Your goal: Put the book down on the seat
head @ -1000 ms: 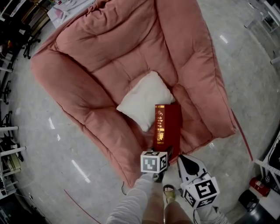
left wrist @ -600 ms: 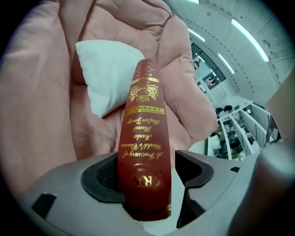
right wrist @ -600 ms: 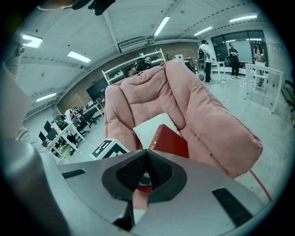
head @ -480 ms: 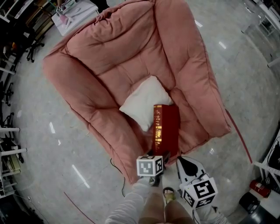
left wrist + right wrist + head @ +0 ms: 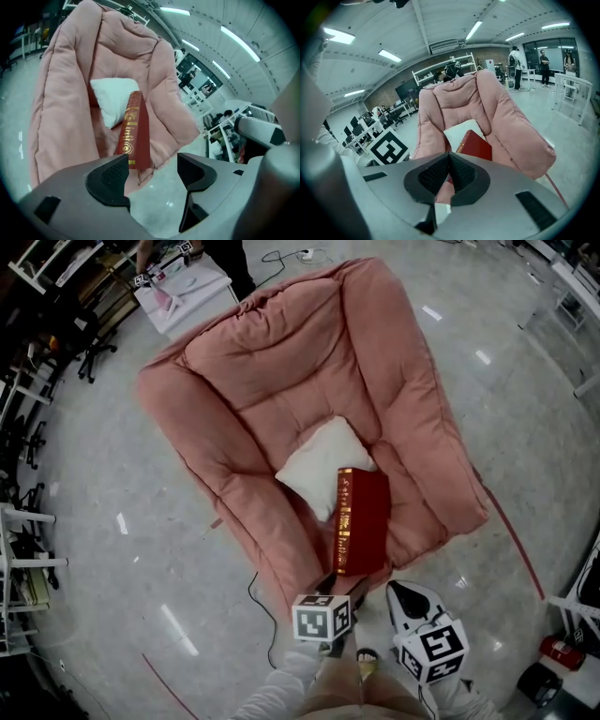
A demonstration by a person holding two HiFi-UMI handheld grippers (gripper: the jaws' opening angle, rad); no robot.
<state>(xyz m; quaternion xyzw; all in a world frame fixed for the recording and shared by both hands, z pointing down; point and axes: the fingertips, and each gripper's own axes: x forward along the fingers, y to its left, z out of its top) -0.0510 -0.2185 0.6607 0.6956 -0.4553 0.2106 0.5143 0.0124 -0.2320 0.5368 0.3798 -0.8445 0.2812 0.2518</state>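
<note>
The dark red book with a gilt spine lies on the seat of the pink armchair, its far end against the white pillow. My left gripper hangs just short of the chair's front edge with its jaws open and empty. In the left gripper view the book stands beyond the left gripper, apart from both pads. My right gripper is beside it on the right. In the right gripper view the right gripper is shut on nothing, with the book ahead.
A white table stands behind the chair at the upper left. A dark cable and a red line run over the grey floor by the chair. Shelving lines the left edge. The person's feet are below the grippers.
The left gripper's jaws have let go of the book's near end and drawn back toward the person. The book stays on the seat. The chair now looks farther off.
</note>
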